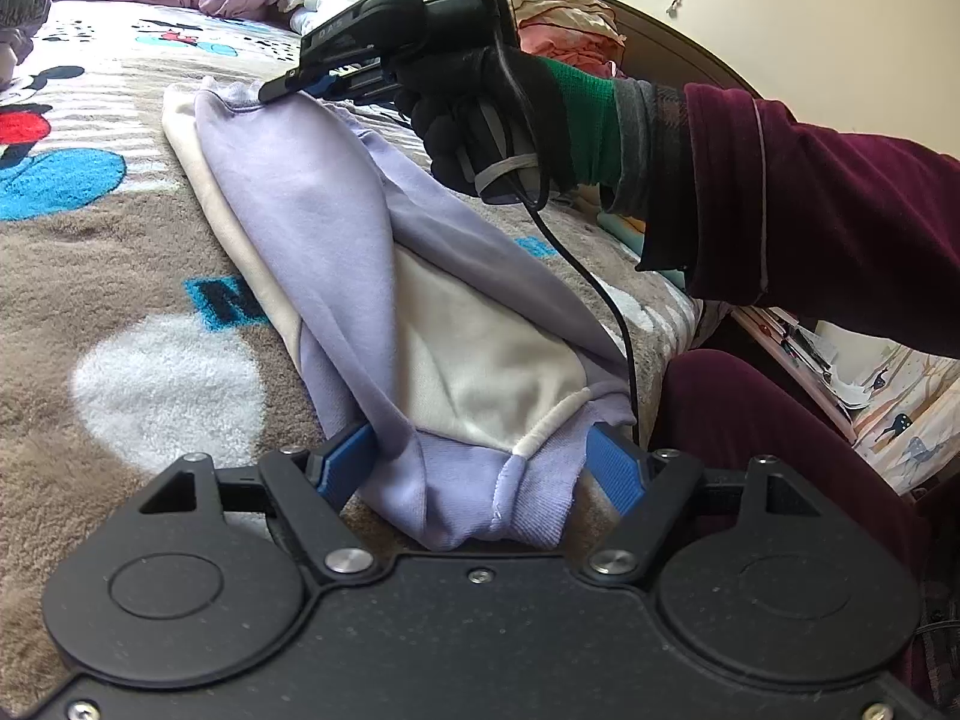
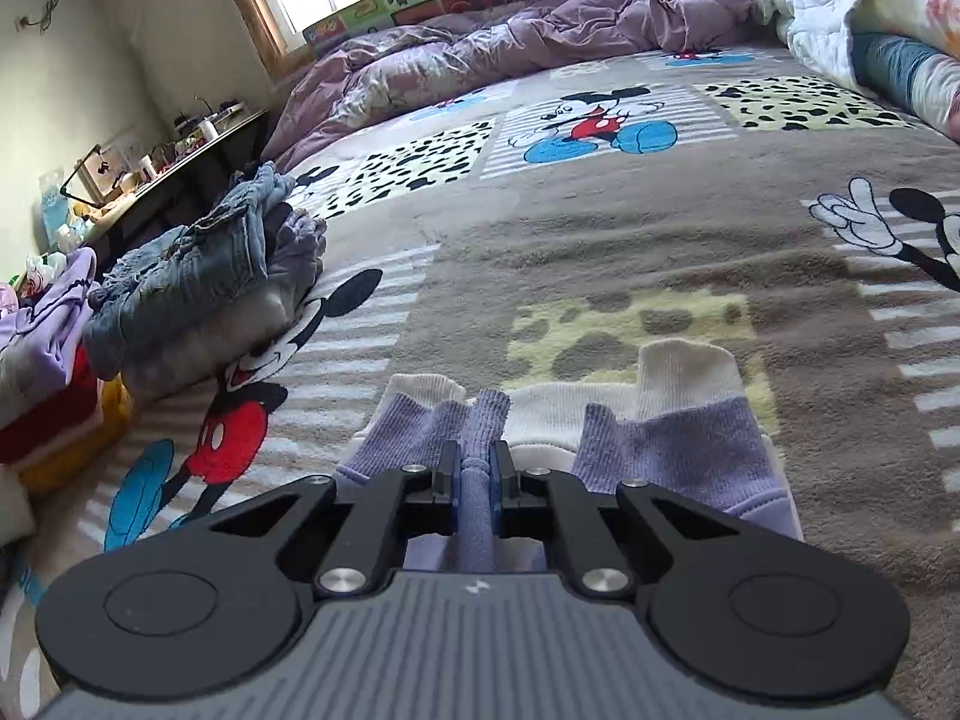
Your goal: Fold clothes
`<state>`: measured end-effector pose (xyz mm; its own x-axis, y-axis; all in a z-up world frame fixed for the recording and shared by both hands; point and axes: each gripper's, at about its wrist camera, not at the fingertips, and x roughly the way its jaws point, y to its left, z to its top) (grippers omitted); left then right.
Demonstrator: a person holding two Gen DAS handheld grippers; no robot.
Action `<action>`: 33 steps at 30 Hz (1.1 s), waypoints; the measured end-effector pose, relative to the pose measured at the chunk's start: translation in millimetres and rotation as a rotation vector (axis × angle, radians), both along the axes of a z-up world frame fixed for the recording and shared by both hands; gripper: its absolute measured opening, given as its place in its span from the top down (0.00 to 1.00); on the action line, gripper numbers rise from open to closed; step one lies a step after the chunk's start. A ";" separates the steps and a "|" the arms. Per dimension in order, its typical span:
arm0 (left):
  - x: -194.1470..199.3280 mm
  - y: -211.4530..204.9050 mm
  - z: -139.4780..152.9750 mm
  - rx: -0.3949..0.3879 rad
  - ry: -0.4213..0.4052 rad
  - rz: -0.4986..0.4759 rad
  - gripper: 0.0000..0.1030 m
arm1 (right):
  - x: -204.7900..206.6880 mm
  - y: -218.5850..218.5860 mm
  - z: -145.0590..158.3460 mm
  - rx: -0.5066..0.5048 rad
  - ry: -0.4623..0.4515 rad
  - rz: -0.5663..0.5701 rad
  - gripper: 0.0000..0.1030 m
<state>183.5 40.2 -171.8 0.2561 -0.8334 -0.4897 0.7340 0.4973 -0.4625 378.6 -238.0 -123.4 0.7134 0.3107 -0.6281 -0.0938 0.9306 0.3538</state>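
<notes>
A: Lilac-and-cream fleece, the garment (image 1: 360, 252) lay in a long narrow band on the plush blanket (image 1: 120, 276) of the bed, near its edge. How was it judged to handle?

B: As soft, light and limp; it would sag wherever unsupported, though the nap of the blanket would probably resist sliding.

A: And the holds?

B: The right gripper (image 2: 477, 468) had its jaws pinched narrow on a ribbed lilac cuff (image 2: 486, 414) at the far end. The left gripper (image 1: 480, 462) stood with jaws wide, astride the bunched ribbed hem (image 1: 498, 498), pads apparently not pressing. The ribbed ends, thicker, offered the firmest purchase.
</notes>
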 end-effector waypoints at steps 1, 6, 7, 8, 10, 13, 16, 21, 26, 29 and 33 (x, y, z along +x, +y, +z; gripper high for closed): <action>-0.6 -0.9 0.4 0.004 -0.002 -0.003 0.25 | 0.8 2.8 -1.1 -0.033 0.005 0.001 0.89; -4.4 -5.0 4.3 0.040 -0.029 -0.023 0.24 | -3.7 9.3 3.1 -0.102 -0.015 -0.017 0.72; -4.9 -5.4 5.0 0.047 -0.035 -0.024 0.24 | -8.8 10.0 8.1 -0.102 -0.040 -0.016 0.72; -5.3 -5.4 5.7 0.053 -0.039 -0.023 0.24 | -15.5 12.2 14.1 -0.116 -0.067 -0.004 0.72; -6.4 -3.8 8.1 0.062 -0.045 -0.020 0.24 | -30.5 17.6 23.6 -0.138 -0.109 0.036 0.72; -11.1 4.6 15.2 0.082 -0.078 0.009 0.24 | -60.5 29.1 30.9 -0.184 -0.150 0.130 0.72; -15.2 12.6 22.7 0.078 -0.131 0.098 0.24 | -93.2 41.2 25.7 -0.237 -0.158 0.237 0.72; -22.8 1.2 31.5 0.033 -0.241 0.167 0.43 | -129.2 42.0 7.6 -0.266 -0.115 0.243 0.72; -12.7 -24.2 13.9 0.138 -0.178 0.114 0.44 | -161.5 12.0 10.1 -0.158 -0.099 0.130 0.72; -13.3 -24.1 19.8 0.120 -0.184 0.108 0.43 | -184.4 -17.5 12.3 -0.117 -0.105 0.065 0.72; -23.6 -13.9 31.8 0.100 -0.231 0.137 0.35 | -221.1 -65.1 8.8 -0.043 -0.123 -0.050 0.72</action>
<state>159.9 26.4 -140.0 0.4773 -0.7337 -0.4836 0.7371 0.6339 -0.2342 157.5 -303.1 -114.6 0.7996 0.2474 -0.5472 -0.0865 0.9492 0.3027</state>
